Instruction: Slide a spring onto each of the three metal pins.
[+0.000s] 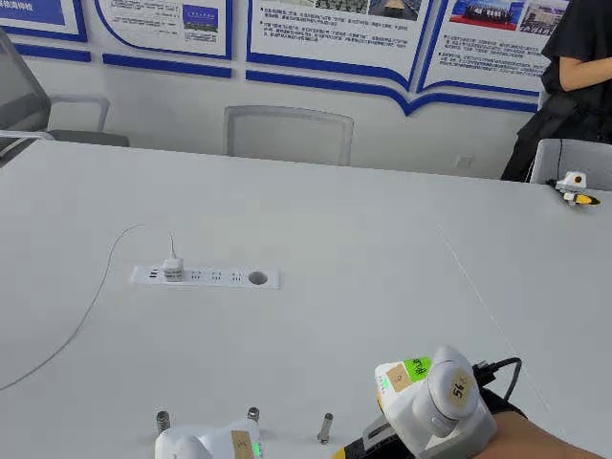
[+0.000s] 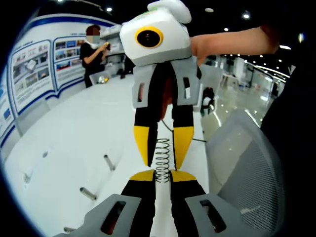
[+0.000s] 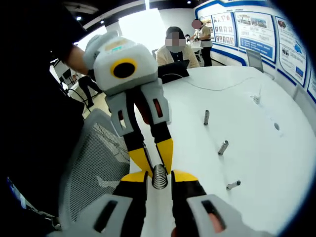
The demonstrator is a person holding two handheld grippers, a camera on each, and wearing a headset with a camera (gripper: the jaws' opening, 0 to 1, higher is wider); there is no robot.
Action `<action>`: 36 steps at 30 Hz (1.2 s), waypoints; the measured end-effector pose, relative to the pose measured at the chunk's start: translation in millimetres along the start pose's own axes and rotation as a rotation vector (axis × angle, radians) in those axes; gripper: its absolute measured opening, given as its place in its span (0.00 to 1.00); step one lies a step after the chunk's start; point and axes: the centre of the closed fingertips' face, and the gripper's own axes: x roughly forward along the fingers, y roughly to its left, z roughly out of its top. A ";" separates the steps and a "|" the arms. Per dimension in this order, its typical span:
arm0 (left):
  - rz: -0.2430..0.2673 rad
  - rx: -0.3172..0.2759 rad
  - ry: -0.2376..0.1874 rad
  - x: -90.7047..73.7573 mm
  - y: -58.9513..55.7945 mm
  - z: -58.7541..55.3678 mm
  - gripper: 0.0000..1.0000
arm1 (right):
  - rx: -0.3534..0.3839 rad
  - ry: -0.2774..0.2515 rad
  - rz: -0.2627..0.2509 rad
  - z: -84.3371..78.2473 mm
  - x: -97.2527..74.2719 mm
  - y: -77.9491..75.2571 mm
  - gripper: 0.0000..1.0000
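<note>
1. Spring (image 2: 162, 155) is lying between left gripper (image 2: 160, 176) and right gripper (image 3: 159, 177), its long axis running from tip to tip.
2. Both grippers are pinching it, jaws narrow, one at each end.
3. Pins (image 1: 325, 427) are standing upright on the table (image 1: 335, 239), nearer the left gripper.

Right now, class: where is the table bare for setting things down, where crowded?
Bare: between the power strip and the three pins; right of the strip toward the yellow object. Crowded: near edge, where left hand-held gripper and right hand-held gripper pinch the spring.
</note>
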 end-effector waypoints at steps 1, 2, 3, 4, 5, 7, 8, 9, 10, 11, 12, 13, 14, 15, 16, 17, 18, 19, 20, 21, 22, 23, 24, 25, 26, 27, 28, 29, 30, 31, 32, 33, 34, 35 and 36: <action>0.000 0.006 0.004 -0.1 0.1 -0.7 0.09 | 0.003 -0.003 0.000 0.5 -0.1 -0.2 0.20; 0.000 0.007 0.003 -0.1 0.0 -0.5 0.09 | 0.002 -0.004 0.002 0.7 -0.1 0.0 0.20; -0.004 0.003 0.002 -0.3 -0.3 -0.6 0.09 | -0.001 -0.005 0.006 0.8 -0.2 0.2 0.19; -0.007 0.003 0.001 -0.6 -0.8 -0.3 0.09 | -0.003 -0.004 0.009 0.8 0.0 0.3 0.19; -0.016 0.008 -0.001 -0.8 -2.3 0.1 0.09 | -0.010 -0.001 0.012 0.6 0.0 0.4 0.18; -0.018 0.018 -0.001 -0.8 -2.8 0.3 0.09 | -0.021 0.004 0.020 1.0 0.1 1.6 0.16; -0.023 0.018 -0.002 -0.9 -3.8 0.5 0.09 | -0.034 0.010 0.028 1.3 0.2 3.0 0.16; -0.027 0.018 -0.003 -0.9 -4.4 0.6 0.09 | -0.041 0.015 0.032 1.6 -0.1 4.2 0.16; -0.031 0.019 -0.004 -0.8 -4.7 0.5 0.09 | -0.050 0.020 0.042 1.5 0.2 5.8 0.15; -0.035 0.019 -0.003 -0.8 -5.3 0.2 0.09 | -0.058 0.023 0.043 1.4 0.4 5.8 0.14; -0.036 0.019 -0.004 -0.9 -5.5 0.4 0.09 | -0.066 0.028 0.045 1.2 0.5 6.1 0.13; -0.039 0.018 -0.005 -1.1 -5.8 0.5 0.09 | -0.072 0.031 0.051 1.3 0.3 7.1 0.13; -0.043 0.017 -0.007 -1.1 -6.4 0.5 0.09 | -0.077 0.034 0.053 1.1 0.2 7.5 0.13; -0.045 0.014 -0.009 -1.1 -6.6 0.6 0.09 | -0.082 0.036 0.055 1.3 0.0 7.7 0.13; -0.045 0.012 -0.012 -1.5 -6.3 0.9 0.09 | -0.090 0.037 0.053 1.8 -0.1 7.6 0.13; -0.048 0.011 -0.013 -1.6 -6.3 1.1 0.09 | -0.089 0.038 0.055 1.8 -0.3 7.7 0.12; -0.052 0.010 -0.014 -1.7 -6.6 1.2 0.10 | -0.090 0.039 0.056 1.7 -0.5 7.8 0.12; -0.052 0.011 -0.015 -1.7 -6.6 1.2 0.10 | -0.092 0.039 0.055 2.1 -0.6 8.1 0.12; -0.050 0.011 -0.017 -1.6 -6.1 1.4 0.10 | -0.094 0.039 0.052 2.4 -0.7 7.9 0.12; -0.049 0.008 -0.018 -1.5 -5.8 1.5 0.10 | -0.094 0.040 0.051 2.2 -0.6 7.2 0.12; -0.048 0.003 -0.020 -1.3 -5.5 1.4 0.10 | -0.093 0.040 0.050 2.1 -0.6 6.9 0.12; -0.046 -0.012 -0.023 -0.9 -5.2 1.0 0.10 | -0.092 0.041 0.049 1.9 -0.5 6.8 0.12; -0.042 -0.020 -0.024 -0.7 -4.7 0.9 0.10 | -0.092 0.042 0.047 1.6 -0.5 6.4 0.12; -0.039 -0.020 -0.023 -0.5 -4.5 0.7 0.11 | -0.091 0.043 0.046 1.7 -0.3 6.2 0.12; -0.041 -0.022 -0.024 0.0 -5.4 0.4 0.11 | -0.078 0.046 0.050 0.8 0.0 6.3 0.12; -0.042 -0.023 -0.023 0.5 -6.0 0.0 0.11 | -0.063 0.052 0.053 -1.1 0.3 5.9 0.12; -0.037 -0.021 -0.019 1.5 -6.1 -1.2 0.11 | -0.060 0.059 0.048 -3.0 0.9 4.3 0.12; -0.036 -0.021 -0.016 1.9 -6.2 -2.2 0.11 | -0.063 0.061 0.048 -3.7 0.9 4.3 0.12; -0.035 -0.025 -0.015 2.2 -6.1 -3.5 0.11 | -0.059 0.065 0.048 -4.5 0.4 4.3 0.12; -0.031 -0.026 -0.017 2.2 -5.7 -4.1 0.12 | -0.056 0.064 0.046 -4.5 -0.1 4.3 0.12; -0.026 -0.027 -0.016 1.9 -5.2 -4.9 0.12 | -0.054 0.061 0.045 -4.4 -0.7 4.1 0.12; -0.023 -0.031 -0.014 1.6 -4.8 -6.6 0.13 | -0.052 0.058 0.041 -4.6 -1.5 3.3 0.12; -0.022 -0.037 -0.014 1.1 -4.5 -7.8 0.13 | -0.050 0.056 0.039 -4.9 -2.0 2.6 0.12; -0.015 -0.044 -0.013 0.7 -3.4 -9.1 0.14 | -0.047 0.056 0.036 -5.5 -2.6 1.8 0.12; -0.012 -0.053 -0.012 0.2 -2.2 -11.4 0.14 | -0.044 0.055 0.031 -6.7 -3.4 0.1 0.12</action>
